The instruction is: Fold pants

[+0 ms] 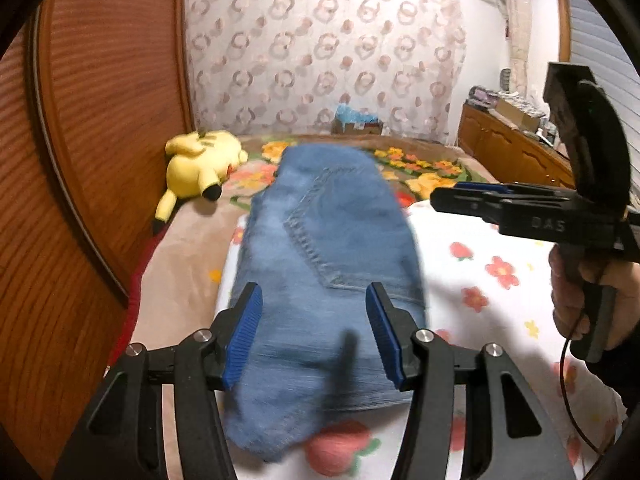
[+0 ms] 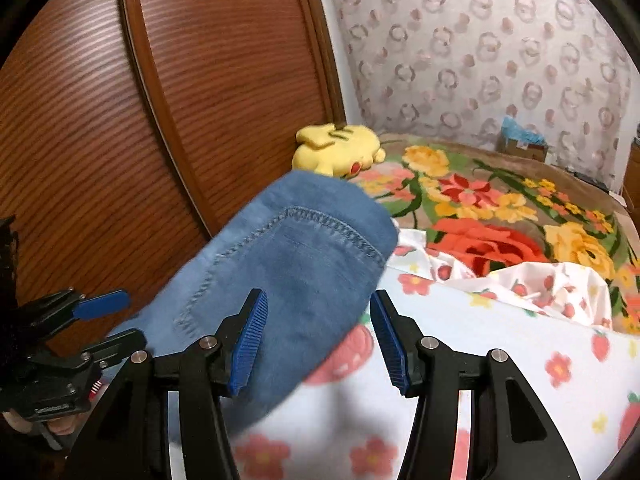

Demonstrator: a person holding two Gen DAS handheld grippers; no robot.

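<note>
Hovering hand-held gripper (image 1: pixel 314 336) (jaws apart) over jeans (image 1: pixel 332 240)

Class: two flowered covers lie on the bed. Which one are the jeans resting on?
The white strawberry-print sheet, not the brown blanket with big flowers; the jeans lie on it.

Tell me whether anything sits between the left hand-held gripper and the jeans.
Nothing visible does. The left hand-held gripper is open right over the folded jeans on the white floral sheet. The yellow plush toy lies well off beside the wooden headboard.
</note>
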